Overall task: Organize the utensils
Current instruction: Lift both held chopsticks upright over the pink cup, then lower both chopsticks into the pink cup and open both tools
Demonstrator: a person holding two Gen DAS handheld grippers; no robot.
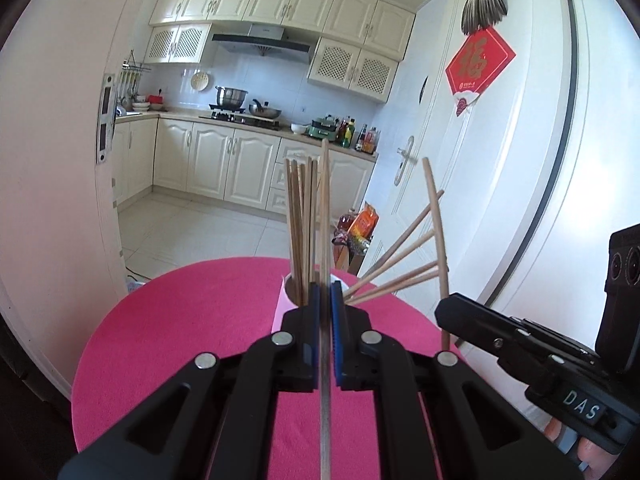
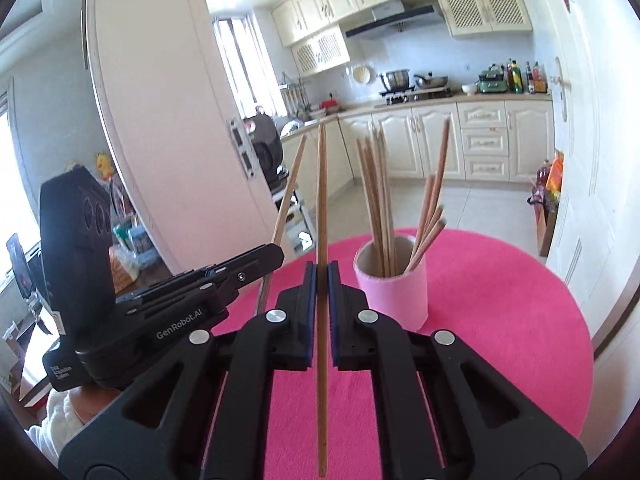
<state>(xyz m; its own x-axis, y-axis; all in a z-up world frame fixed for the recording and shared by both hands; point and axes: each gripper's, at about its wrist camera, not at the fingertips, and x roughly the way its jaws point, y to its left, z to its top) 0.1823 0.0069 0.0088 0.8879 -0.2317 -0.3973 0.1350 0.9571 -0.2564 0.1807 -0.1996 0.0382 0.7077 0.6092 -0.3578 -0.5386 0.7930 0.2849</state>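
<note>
Nearest the left wrist camera, the left tool (image 1: 325, 294) is clamped on a single chopstick (image 1: 325, 208), which runs between its blue pads from below the camera to a tip well above them. In the right wrist view the right tool (image 2: 319, 276) is likewise clamped on a second chopstick (image 2: 322, 200), held nearly upright between its blue pads.

Each tool appears in the other's view. The body of the left tool bears the white lettering "GenRobot.AI" on its side, with a smaller label below it too small to read. The body of the right tool carries a small plate reading "DAS".

Under both tools lies the round bench with its pink cover (image 2: 500, 300). Just beyond the left tool's pads, and ahead and to the right of the right tool, stands the pink cup (image 2: 394, 292), upright on the cover. It holds a bundle of chopsticks (image 2: 378, 200): one group stands nearly vertical, another leans away toward the cup's rim.

Beyond the bench is a tiled floor, then a kitchen with cream cabinets (image 1: 224, 164), a pot and a pan on the stove, and bottles on the counter. Far right of the left tool, a white door carries a red diamond-shaped sign (image 1: 480, 62) with a gold character and a feather fan above it.
</note>
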